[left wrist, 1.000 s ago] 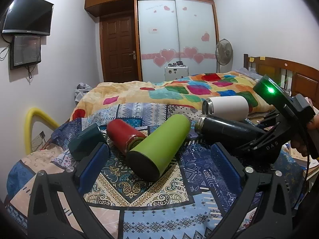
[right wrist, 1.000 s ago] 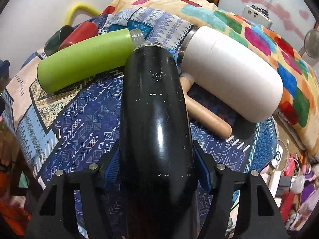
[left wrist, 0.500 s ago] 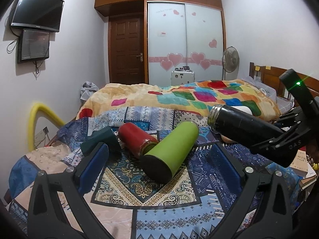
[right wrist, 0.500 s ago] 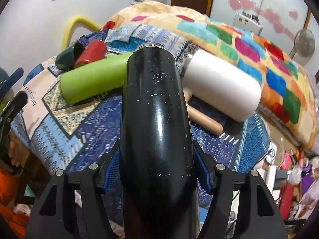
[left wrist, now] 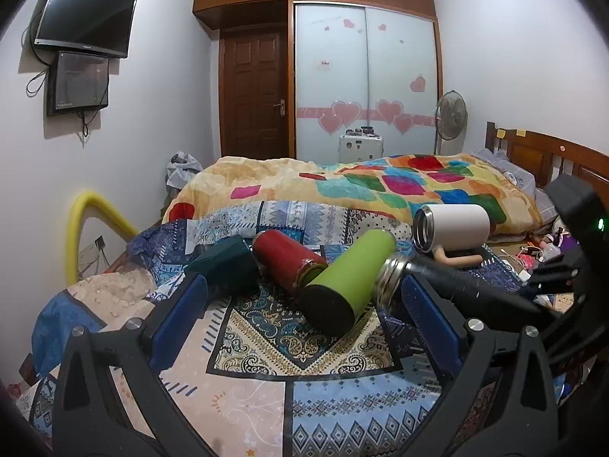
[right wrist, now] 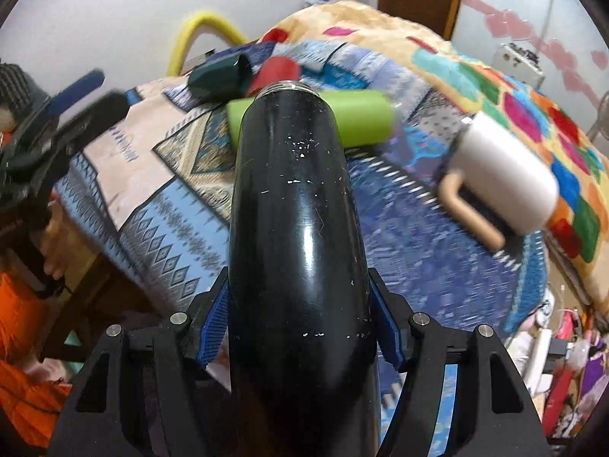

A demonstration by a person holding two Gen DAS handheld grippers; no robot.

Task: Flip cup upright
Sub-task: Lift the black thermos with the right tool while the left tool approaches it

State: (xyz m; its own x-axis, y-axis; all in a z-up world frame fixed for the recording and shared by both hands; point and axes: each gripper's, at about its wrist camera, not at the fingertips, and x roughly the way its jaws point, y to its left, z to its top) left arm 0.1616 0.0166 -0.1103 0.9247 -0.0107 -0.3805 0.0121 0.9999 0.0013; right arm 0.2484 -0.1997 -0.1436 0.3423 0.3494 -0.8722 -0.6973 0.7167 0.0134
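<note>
Right hand-held gripper point(right wrist: 300, 337): I have it clamped on the black cup point(right wrist: 297, 228); both blue pads press the cup's sides near its lower body.
Black cup: glossy black bottle shape with small white scuffs and a threaded metal neck with no lid. I see it lifted clear of the blanket, lying along the gripper's fingers with its mouth pointing away from the right camera. From the left wrist camera it slants, the open metal mouth point(left wrist: 390, 278) lower and close beside the green cup's base; I cannot tell if they touch.
Left hand-held gripper point(left wrist: 304, 327): I hold it wide open and empty, blue pads well apart, hovering over the near part of the blanket.
Green cup point(left wrist: 350, 270): on its side, dark base toward the left camera.
Red cup point(left wrist: 287, 261): on its side, just left of the green one, its mouth end against the green cup's side.
Dark teal cup point(left wrist: 224, 266): on its side, beside the red cup's left.
White mug point(left wrist: 453, 228): on its side behind the others, steel rim facing left, tan handle point(left wrist: 455, 259) down against the cloth.
Surface: patterned blue and cream blanket point(left wrist: 266, 373) spread over a bench, edges hanging down.
Room: bed with a multicoloured quilt point(left wrist: 380, 186) behind the bench, wooden headboard point(left wrist: 540, 152) at right, brown door point(left wrist: 253, 93), frosted wardrobe doors with pink hearts point(left wrist: 365, 76), standing fan point(left wrist: 451, 116), two dark screens point(left wrist: 82, 49) on the left wall, a yellow foam arc point(left wrist: 76, 228) below them.
</note>
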